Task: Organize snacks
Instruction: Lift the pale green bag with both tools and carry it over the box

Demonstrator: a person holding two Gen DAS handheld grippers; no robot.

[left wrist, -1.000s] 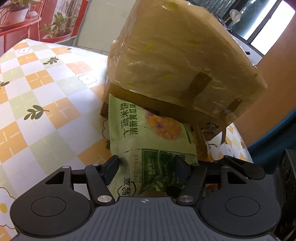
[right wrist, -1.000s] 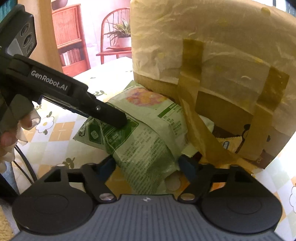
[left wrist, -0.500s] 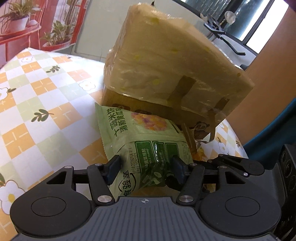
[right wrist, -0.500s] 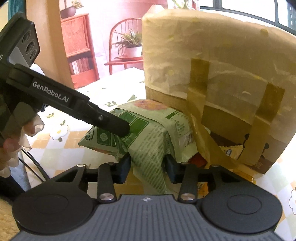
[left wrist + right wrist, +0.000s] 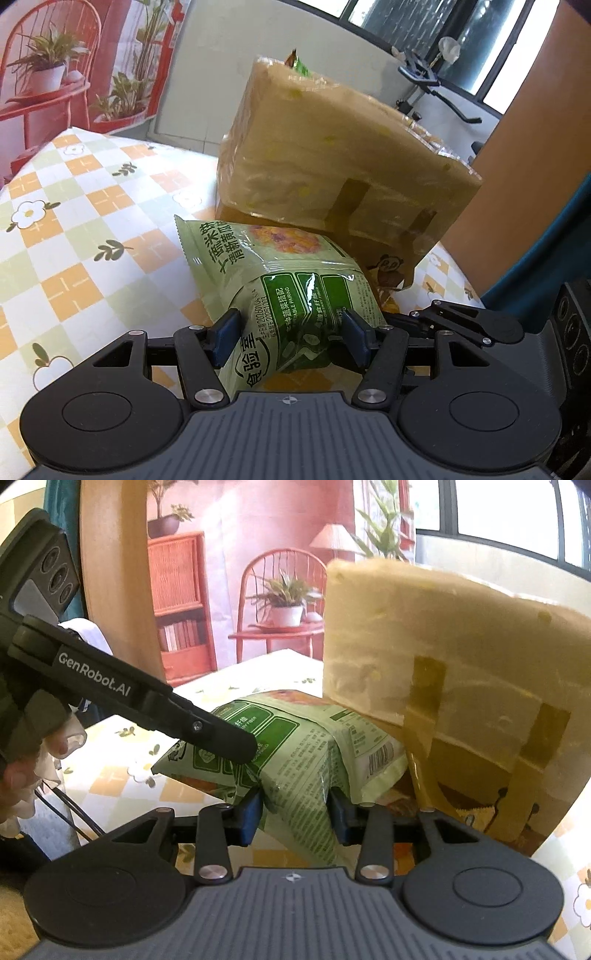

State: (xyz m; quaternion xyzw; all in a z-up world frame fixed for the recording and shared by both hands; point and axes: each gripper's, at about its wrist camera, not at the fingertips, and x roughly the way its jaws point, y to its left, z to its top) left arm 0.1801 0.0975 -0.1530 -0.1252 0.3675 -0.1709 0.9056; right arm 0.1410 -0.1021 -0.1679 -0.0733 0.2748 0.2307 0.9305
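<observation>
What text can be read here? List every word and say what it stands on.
"GenRobot.AI": side of the left claw.
"十蔬米饼", "清新黄瓜味", "食验室": green snack packet.
The packet's date stamp, fine print and barcode digits are too small to read.

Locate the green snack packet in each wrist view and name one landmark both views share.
Left wrist view: the green snack packet sits at lower centre, gripped at its near end by the left gripper.
Right wrist view: the green snack packet lies at centre, its near fold pinched by the right gripper, with the left gripper clamping it from the left.
Shared landmark: the tape-wrapped cardboard box just behind the packet.
</observation>
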